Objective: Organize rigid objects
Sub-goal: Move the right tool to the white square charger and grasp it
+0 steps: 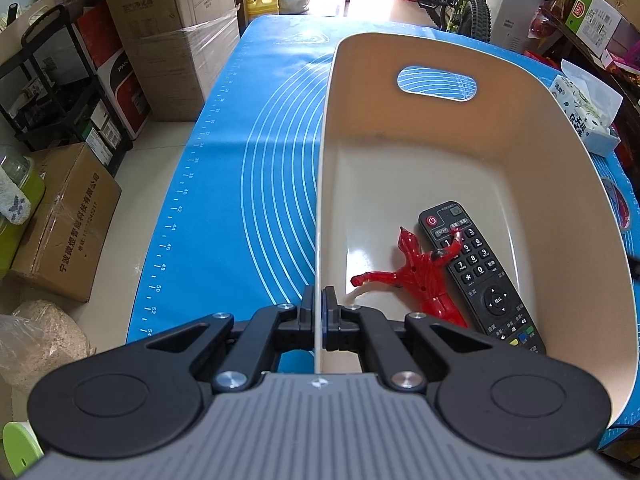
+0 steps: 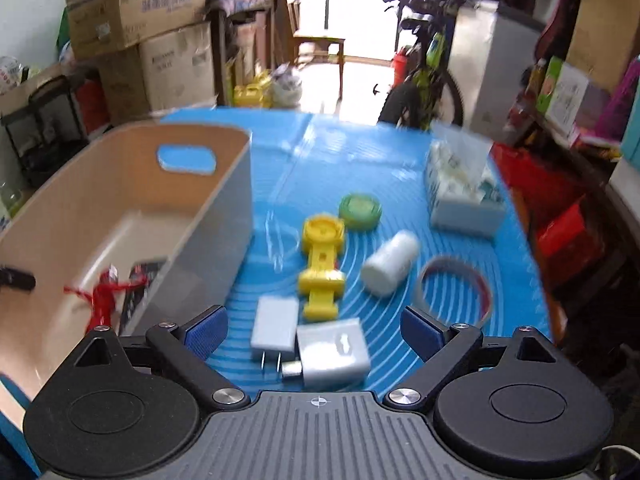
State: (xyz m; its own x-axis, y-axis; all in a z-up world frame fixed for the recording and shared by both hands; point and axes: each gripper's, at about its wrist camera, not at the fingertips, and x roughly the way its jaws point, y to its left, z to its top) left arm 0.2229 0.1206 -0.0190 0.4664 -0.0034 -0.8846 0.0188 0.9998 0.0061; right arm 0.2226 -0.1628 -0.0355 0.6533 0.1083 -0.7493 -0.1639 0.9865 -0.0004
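1. In the left wrist view, the left gripper [image 1: 319,312] sits at the lower centre of the frame, its jaws pressed together on the thin wall of the cream bin [image 1: 520,152], pinching the rim between the pads.
2. Just beyond it, in the lower right of that view, a red toy figure [image 1: 416,276] lies on the bin floor with one arm across a black remote control [image 1: 484,276], which lies lengthways along the right side.
3. The bin's far wall, with its oval handle cut-out, fills the upper right; the blue mat [image 1: 248,160] with white curved lines runs up the left and centre of the frame.
4. In the right wrist view, which is blurred, the right gripper [image 2: 314,330] is at the lower centre with its jaws spread wide and nothing between the pads.
5. Directly ahead of it, two white chargers lie side by side on the mat: a charger with prongs [image 2: 274,326] to the left, and a square charger [image 2: 334,354] to the right, nearer the camera.
6. Just past them, at frame centre, is a yellow plastic toy [image 2: 322,266]; to its right are a white bottle [image 2: 390,262] lying on its side and a ring of tape [image 2: 452,288].
7. Further up sits a green round lid [image 2: 360,212], and in the upper right a tissue box [image 2: 464,192].
8. The bin occupies the left of this view, the red figure showing inside.
9. Cardboard boxes [image 2: 136,12] and a bicycle [image 2: 424,76] stand beyond the table along the top of the frame.
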